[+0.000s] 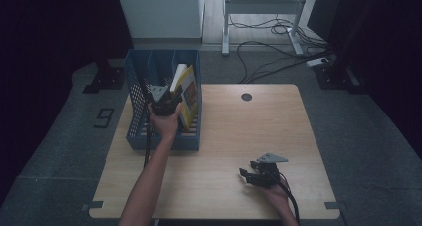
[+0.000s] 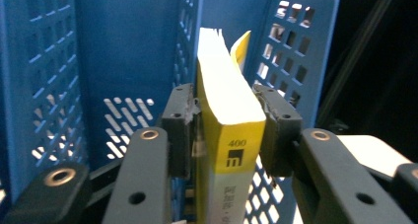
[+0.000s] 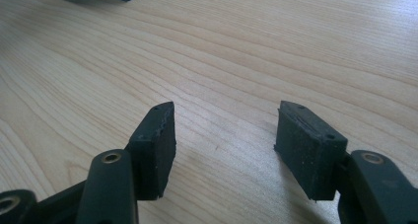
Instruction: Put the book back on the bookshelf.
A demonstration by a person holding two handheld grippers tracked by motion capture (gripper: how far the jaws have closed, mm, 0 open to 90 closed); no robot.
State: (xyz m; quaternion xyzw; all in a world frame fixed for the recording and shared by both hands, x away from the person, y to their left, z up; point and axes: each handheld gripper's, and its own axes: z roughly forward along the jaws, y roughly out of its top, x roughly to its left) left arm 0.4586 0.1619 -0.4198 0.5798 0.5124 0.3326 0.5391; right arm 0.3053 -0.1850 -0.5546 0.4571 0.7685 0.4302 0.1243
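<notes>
High view, book: a yellow paperback (image 1: 187,94) stands upright in the right compartment of the blue file rack (image 1: 137,136) at the table's (image 1: 259,131) left side; the left gripper (image 1: 164,104) is at it, the right gripper (image 1: 259,176) rests well apart near the front edge.

Left gripper view, grip: the fingers (image 2: 180,128) flank the book's (image 2: 231,130) spine end; a sliver of gap shows, so released, not pressing.

Left gripper view, handling: judged light, covers glossy and slippery, page block soft; hold best taken near the stiff spine.

Right gripper view, fingers: spread above bare wood (image 3: 246,46); nothing between.
</notes>
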